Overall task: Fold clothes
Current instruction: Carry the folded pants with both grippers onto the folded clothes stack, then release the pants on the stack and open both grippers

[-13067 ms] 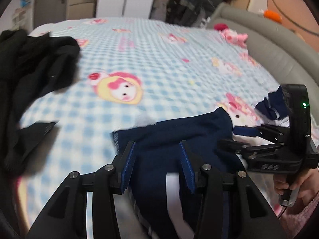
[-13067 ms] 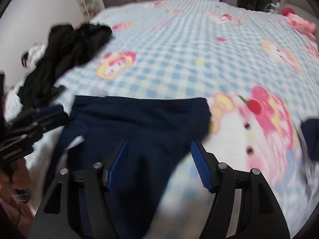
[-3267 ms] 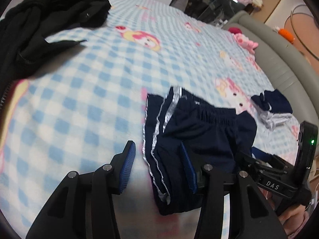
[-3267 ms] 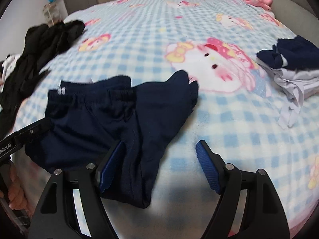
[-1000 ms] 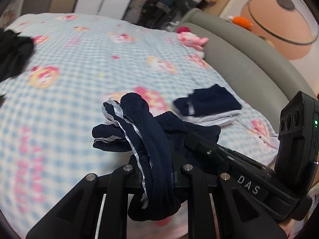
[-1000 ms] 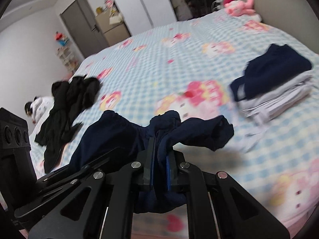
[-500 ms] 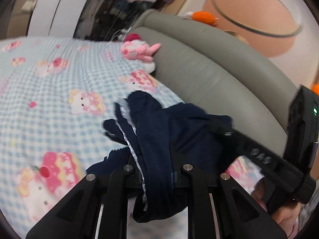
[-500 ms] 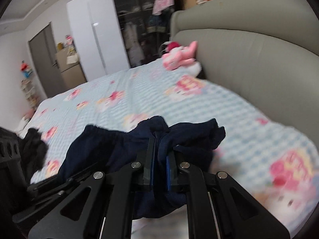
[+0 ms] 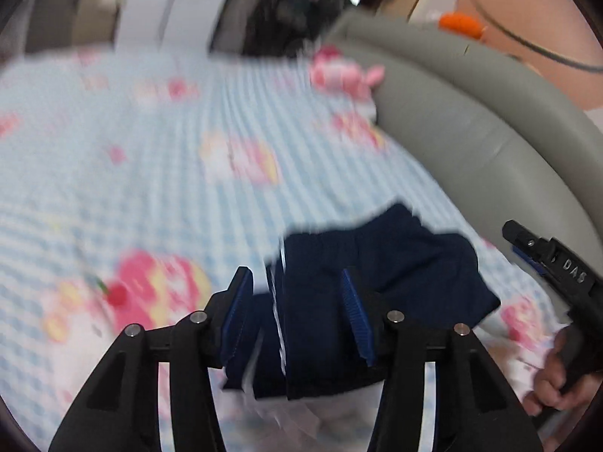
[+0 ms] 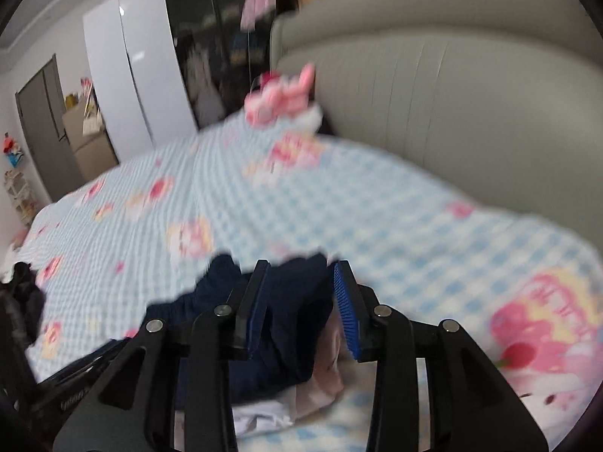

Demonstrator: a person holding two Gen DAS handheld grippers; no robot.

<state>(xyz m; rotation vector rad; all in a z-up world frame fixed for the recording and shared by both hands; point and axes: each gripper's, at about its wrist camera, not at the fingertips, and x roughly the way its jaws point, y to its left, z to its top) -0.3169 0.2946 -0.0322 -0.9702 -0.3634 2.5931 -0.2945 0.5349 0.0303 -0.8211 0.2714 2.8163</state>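
The folded navy shorts (image 9: 395, 263) with a silver side stripe lie on a stack of pale folded clothes (image 9: 286, 418) on the blue checked bed (image 9: 150, 173). My left gripper (image 9: 296, 282) straddles the near edge of the shorts. Its jaws are opening, and the blue pads stand clear of the cloth. My right gripper (image 10: 301, 275) is over the same shorts (image 10: 211, 301). Its jaws are opening too, with navy cloth loose between them. The pale stack (image 10: 264, 418) shows under the shorts. All views are blurred.
A grey padded headboard (image 9: 471, 139) curves along the right, with a pink plush toy (image 10: 279, 98) against it. Dark clothes (image 10: 22, 301) lie at the far left of the bed. A hand (image 9: 554, 388) grips the right tool's handle. White wardrobe doors (image 10: 128, 75) stand behind.
Both grippers carried the bunched shorts across the bed toward the headboard side and set them down on the pale stack. Both pairs of jaws, shut on the cloth before, now stand apart.
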